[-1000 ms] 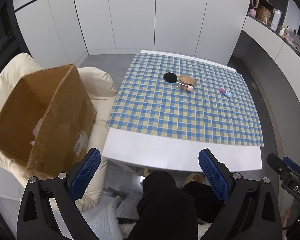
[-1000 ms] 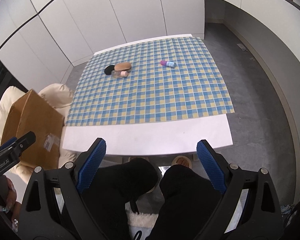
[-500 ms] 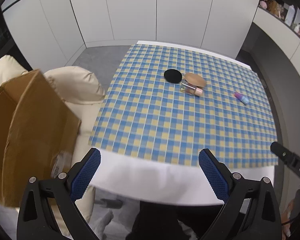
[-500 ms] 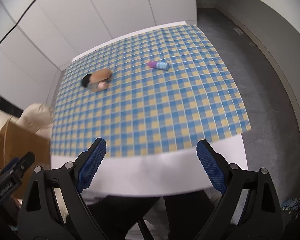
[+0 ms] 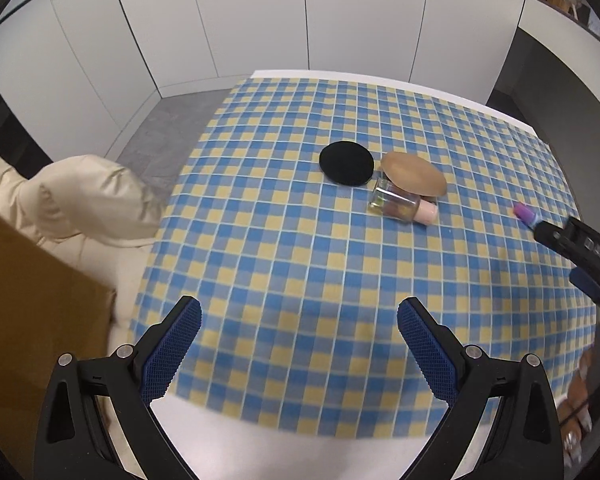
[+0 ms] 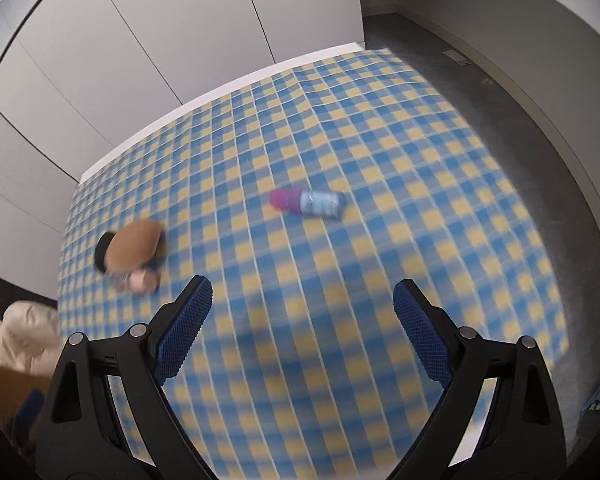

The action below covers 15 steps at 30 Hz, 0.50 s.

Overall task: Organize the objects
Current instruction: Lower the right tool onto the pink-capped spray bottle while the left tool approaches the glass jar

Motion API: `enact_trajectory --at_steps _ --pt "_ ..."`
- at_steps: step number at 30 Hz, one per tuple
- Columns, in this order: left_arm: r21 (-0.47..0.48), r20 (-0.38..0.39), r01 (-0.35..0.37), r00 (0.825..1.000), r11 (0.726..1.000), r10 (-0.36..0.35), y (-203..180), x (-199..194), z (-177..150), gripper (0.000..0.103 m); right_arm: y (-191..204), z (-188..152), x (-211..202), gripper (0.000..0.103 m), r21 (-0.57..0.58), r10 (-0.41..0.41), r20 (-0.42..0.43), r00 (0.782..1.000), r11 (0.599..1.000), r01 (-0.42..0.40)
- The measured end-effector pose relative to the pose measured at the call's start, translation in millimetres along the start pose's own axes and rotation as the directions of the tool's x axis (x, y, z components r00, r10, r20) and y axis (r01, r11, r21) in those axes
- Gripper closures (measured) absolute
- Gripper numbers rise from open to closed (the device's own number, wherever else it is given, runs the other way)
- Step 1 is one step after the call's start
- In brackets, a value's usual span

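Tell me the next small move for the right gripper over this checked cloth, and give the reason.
Probably ease the right gripper forward and down toward the small tube with the purple cap. Its jaws stand open and empty, and the tube lies on its side alone on the checked cloth, straight ahead of the fingers and well apart from the cluster of the black pad, tan pad and glass bottle.

Puff (image 5: 346, 162) left of bottle (image 5: 402, 202)

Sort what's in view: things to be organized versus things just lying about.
For the job:
black round pad
tan round pad
glass bottle with pink cap
small blue bottle with purple cap
cardboard box

Just there:
checked cloth
cream jacket
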<state>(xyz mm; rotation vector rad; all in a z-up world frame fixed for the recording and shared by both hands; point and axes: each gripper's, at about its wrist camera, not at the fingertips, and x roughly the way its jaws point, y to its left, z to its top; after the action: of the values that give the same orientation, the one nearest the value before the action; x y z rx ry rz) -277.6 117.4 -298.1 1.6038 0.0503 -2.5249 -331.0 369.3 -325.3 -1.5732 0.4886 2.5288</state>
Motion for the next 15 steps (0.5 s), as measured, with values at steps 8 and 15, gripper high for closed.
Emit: enact_trajectory --at_steps 8,15 --pt "0.007 -0.030 0.023 0.999 1.000 -0.023 -10.4 30.3 7.4 0.004 -1.8 20.9 51.0 0.008 0.040 -0.026 -0.021 0.999 0.999 0.027" --pt "0.062 -0.020 0.077 0.997 0.995 -0.076 -26.0 46.0 13.3 0.004 2.8 32.6 64.9 0.008 0.044 -0.064 0.021 0.998 0.997 0.063"
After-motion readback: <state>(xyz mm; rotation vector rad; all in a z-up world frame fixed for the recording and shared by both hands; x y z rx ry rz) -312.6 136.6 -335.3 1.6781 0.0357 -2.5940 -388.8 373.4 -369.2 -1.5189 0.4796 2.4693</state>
